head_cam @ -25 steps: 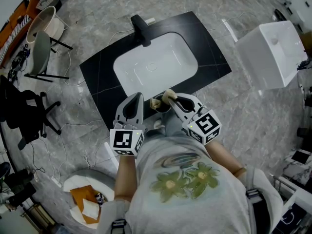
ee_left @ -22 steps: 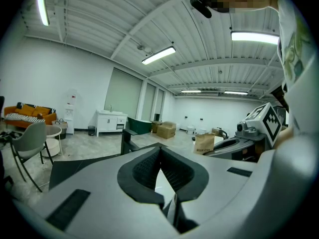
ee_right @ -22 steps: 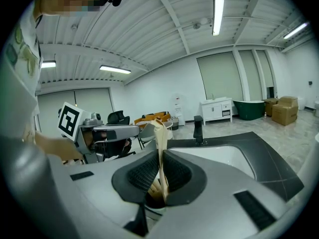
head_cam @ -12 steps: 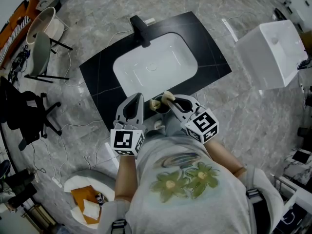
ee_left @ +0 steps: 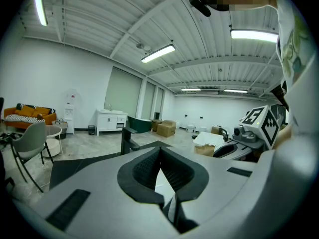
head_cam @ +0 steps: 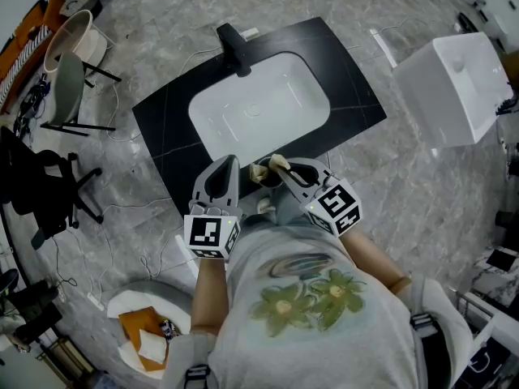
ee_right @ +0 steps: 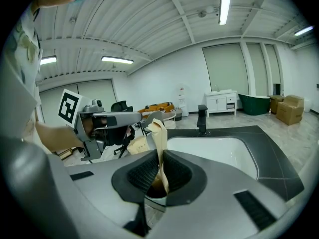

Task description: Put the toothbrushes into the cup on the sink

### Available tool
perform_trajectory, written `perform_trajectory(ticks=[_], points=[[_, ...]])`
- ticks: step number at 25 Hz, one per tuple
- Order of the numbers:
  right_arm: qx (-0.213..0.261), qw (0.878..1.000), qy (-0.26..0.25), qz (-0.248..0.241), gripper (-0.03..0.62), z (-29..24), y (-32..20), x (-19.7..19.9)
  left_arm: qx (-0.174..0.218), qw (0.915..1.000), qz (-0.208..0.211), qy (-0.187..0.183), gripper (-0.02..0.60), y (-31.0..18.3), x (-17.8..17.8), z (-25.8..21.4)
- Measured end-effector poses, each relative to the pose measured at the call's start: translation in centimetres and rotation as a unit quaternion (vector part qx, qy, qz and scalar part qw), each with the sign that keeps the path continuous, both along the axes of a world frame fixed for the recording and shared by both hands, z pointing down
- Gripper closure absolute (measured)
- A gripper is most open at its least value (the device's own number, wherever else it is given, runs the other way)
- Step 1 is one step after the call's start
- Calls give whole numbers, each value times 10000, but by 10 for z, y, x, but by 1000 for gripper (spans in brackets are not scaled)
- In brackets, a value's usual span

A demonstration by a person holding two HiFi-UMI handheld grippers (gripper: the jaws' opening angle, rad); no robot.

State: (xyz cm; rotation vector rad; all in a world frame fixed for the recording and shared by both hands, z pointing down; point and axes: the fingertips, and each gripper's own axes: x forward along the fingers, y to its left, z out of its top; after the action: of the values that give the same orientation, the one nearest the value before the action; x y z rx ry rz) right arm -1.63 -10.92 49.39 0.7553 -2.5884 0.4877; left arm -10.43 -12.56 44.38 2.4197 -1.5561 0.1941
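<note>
A cream-wrapped toothbrush (ee_right: 158,133) is clamped upright between the fingers of the right gripper (ee_right: 160,159), directly above the cup (ee_right: 155,201) set at the near edge of the black countertop (head_cam: 162,128), in front of the white sink (head_cam: 259,112). The left gripper (ee_left: 160,156) is held just beside, its fingers pressed together on nothing. The cup's rim beneath the jaws is shown only in the right gripper view, and the two grippers side by side only in the head view.
</note>
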Motion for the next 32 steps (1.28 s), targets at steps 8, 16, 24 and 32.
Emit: perform_trajectory(ticks=[8, 16, 24, 32], points=[[-68, 10000, 69, -14, 543, 8, 0, 0, -13, 10000, 34, 1, 563, 1, 0, 1], [-136, 9997, 206, -15, 543, 19, 0, 0, -35, 10000, 32, 13, 563, 3, -2, 2], [-221, 9993, 316, -12, 543, 28, 0, -1, -51, 10000, 0, 51, 563, 4, -4, 3], [-232, 9989, 397, 18, 543, 35, -2, -1, -69, 10000, -11, 53, 563, 5, -5, 5]])
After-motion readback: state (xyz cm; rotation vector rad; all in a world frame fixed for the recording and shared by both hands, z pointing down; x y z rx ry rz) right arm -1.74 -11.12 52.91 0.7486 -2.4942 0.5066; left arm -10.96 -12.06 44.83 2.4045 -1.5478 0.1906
